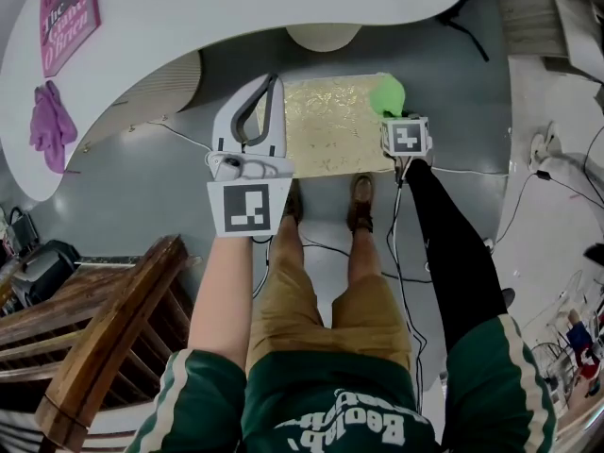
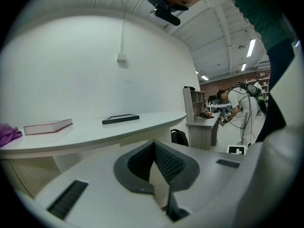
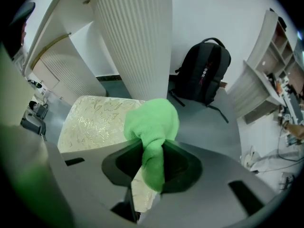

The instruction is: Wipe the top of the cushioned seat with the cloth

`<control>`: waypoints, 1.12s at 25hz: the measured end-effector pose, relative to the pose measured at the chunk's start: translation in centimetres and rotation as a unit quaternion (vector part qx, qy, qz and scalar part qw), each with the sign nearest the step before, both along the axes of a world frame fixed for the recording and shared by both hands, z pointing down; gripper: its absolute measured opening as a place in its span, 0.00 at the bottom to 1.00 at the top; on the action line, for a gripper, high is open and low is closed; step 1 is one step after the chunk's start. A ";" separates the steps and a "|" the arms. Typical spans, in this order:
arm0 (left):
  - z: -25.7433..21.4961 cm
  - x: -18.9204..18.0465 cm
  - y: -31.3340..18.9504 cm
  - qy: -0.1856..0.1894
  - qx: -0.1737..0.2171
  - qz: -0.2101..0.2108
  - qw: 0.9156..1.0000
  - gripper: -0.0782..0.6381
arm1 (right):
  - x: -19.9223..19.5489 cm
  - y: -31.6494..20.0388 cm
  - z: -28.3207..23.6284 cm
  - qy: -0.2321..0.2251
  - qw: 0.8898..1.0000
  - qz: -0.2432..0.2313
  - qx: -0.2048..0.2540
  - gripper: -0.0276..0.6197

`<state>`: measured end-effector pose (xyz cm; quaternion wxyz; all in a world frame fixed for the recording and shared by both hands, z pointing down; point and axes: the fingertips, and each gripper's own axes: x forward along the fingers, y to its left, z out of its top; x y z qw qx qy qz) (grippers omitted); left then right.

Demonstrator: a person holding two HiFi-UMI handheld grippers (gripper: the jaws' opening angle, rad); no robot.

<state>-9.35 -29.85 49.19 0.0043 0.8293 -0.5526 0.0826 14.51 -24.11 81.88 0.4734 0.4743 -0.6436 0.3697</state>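
Observation:
The cushioned seat [image 1: 330, 125] has a cream and gold patterned top and stands on the grey floor just beyond the person's shoes. A bright green cloth [image 1: 387, 94] rests on its far right corner. My right gripper [image 1: 394, 113] is shut on that cloth. In the right gripper view the cloth [image 3: 152, 122] bunches out of the jaws of the right gripper [image 3: 153, 171], over the seat's [image 3: 92, 122] right edge. My left gripper [image 1: 270, 88] hovers at the seat's left side, lifted and pointing level. In its own view the left gripper [image 2: 159, 177] is shut with nothing in it.
A curved white desk [image 1: 236, 8] arcs behind the seat on a ribbed pedestal [image 3: 137, 42]. A pink book [image 1: 68, 12] and a purple cloth [image 1: 49, 121] lie on it. A black backpack [image 3: 204, 70] sits right of the pedestal. Cables [image 1: 472, 173] cross the floor; wooden rails [image 1: 104, 338] stand near left.

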 end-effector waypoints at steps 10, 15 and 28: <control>-0.3 -4.9 1.2 -0.007 0.006 -0.020 1.000 0.13 | -8.9 0.2 -2.9 -0.068 0.996 -0.044 0.038 0.21; 0.0 -8.4 1.6 -0.006 0.004 -0.036 0.999 0.13 | -22.0 3.7 -4.1 -0.150 0.979 -0.132 0.030 0.22; 1.1 -13.9 2.9 -0.013 -0.008 -0.056 0.998 0.13 | -31.1 10.0 0.5 -0.166 0.968 -0.153 -0.108 0.21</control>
